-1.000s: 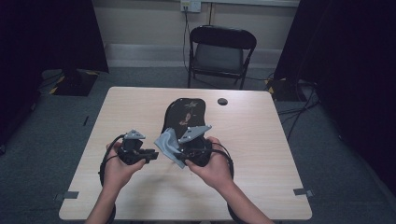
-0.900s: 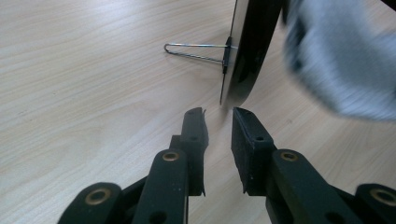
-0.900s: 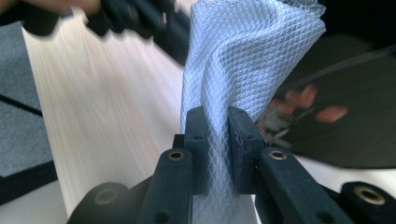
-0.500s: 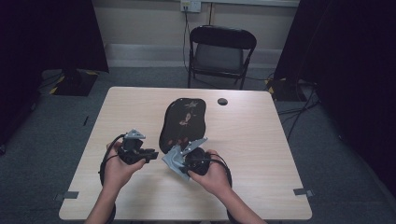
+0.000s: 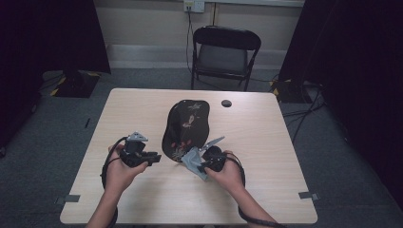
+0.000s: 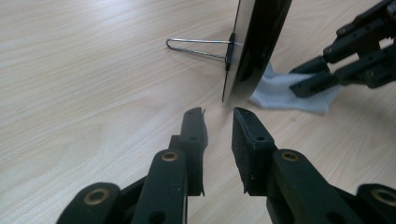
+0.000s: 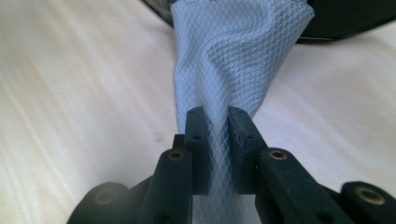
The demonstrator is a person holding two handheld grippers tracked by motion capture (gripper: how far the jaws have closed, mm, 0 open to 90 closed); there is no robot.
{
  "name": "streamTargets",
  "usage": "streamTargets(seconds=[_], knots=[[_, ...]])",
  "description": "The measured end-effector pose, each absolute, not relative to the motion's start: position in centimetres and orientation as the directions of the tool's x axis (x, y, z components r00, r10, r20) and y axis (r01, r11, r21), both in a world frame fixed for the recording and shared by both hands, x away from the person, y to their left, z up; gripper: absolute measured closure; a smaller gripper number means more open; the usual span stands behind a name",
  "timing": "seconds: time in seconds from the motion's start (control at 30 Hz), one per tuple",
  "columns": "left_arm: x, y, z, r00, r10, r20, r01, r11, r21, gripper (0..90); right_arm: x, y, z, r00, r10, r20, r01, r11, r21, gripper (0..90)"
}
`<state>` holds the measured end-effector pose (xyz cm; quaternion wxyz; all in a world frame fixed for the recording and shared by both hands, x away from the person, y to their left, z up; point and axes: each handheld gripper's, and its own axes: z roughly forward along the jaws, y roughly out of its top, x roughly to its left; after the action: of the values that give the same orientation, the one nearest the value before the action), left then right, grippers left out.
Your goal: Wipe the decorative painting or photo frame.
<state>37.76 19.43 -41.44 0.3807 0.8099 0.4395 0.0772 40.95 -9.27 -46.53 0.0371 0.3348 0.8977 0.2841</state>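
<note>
A black oval plate (image 5: 186,126) with painted flowers leans on a wire stand (image 6: 198,45) in the middle of the table. In the left gripper view its thin edge (image 6: 254,46) stands just ahead of my left gripper (image 6: 218,116), whose jaws are slightly apart with nothing between them. My right gripper (image 5: 202,166) is shut on a pale blue-grey cloth (image 7: 238,56). The cloth (image 5: 192,161) hangs down to the tabletop at the plate's near edge. From the left gripper view, the right gripper (image 6: 295,81) and the cloth (image 6: 285,95) lie just behind the plate.
A small round black object (image 5: 226,103) lies on the table (image 5: 285,190) behind the plate. A black folding chair (image 5: 223,54) stands beyond the far edge. Bare tabletop surrounds both hands.
My right hand has come down with the cloth, from in front of the plate's face to the table at its near edge. The left hand has stayed put.
</note>
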Motion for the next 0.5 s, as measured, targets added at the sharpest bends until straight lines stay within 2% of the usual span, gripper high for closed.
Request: streamTargets(seconds=[0.33, 0.5], knots=[[37.7, 19.6, -41.5, 0.598, 0.773, -0.212, 0.655, -0.319, 0.685, 73.2, 43.1, -12.0, -46.4, -0.694, 0.707, 0.138, 0.657, 0.543, 0.522, 79.8], [37.8, 19.7, -41.4, 0.598, 0.774, -0.208, 0.653, -0.320, 0.686, 72.6, 42.7, -12.7, -45.9, -0.693, 0.709, 0.130, 0.650, 0.537, 0.538, 79.9]])
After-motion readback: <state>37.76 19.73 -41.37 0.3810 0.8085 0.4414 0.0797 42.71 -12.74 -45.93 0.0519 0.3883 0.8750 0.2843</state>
